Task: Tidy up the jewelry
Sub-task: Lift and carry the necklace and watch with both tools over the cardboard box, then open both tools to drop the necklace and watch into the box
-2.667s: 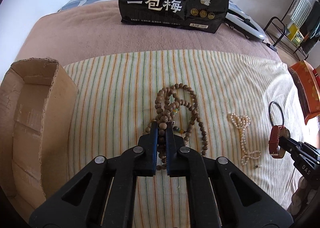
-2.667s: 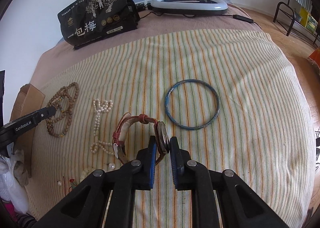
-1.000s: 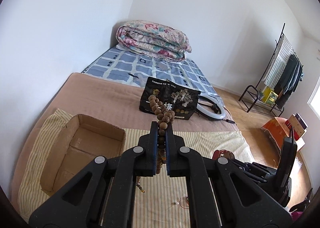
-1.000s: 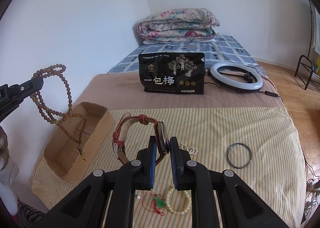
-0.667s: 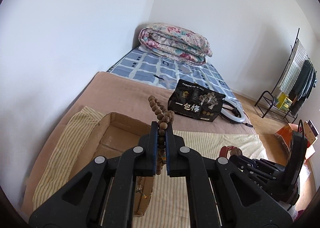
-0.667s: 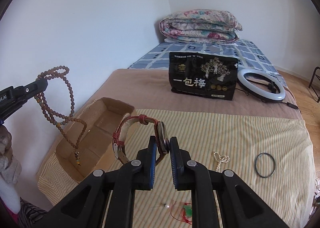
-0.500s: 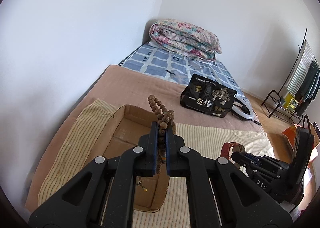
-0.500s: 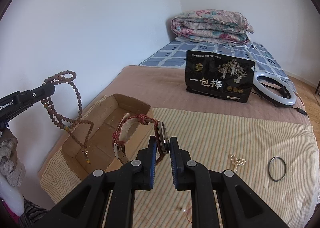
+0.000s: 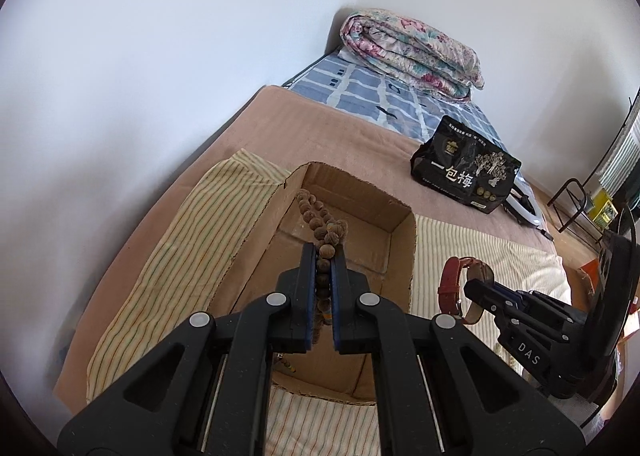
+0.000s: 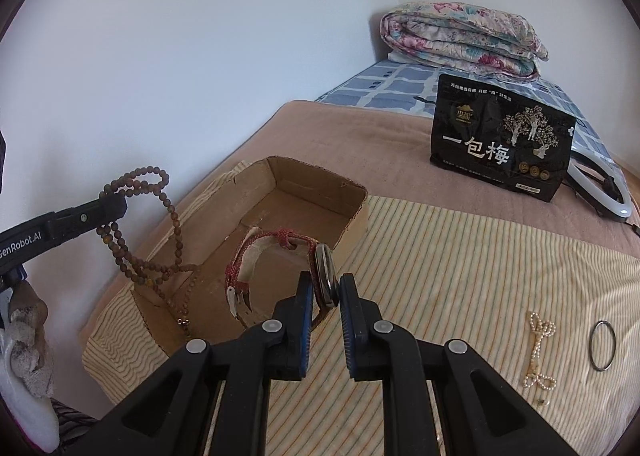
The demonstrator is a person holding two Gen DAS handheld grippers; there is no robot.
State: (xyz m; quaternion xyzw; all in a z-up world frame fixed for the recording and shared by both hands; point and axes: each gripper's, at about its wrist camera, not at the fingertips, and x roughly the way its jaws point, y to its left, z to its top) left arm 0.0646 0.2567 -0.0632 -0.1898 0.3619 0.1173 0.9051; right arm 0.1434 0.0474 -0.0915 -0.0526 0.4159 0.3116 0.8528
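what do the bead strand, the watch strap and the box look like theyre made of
Bead strand: probably wood or seed; matte brown, rough-textured round beads.
Watch strap: looks like red leather with a pale lining; textured red outside, cream inside. The case edge looks like shiny metal.
Box: corrugated cardboard; plain brown, with ragged torn edges.

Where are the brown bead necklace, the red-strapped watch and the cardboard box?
Bead necklace (image 10: 176, 224): right wrist view, on its hanging strand.
Watch (image 10: 325, 274): right wrist view, on its case.
Cardboard box (image 10: 320, 184): right wrist view, on its far wall.
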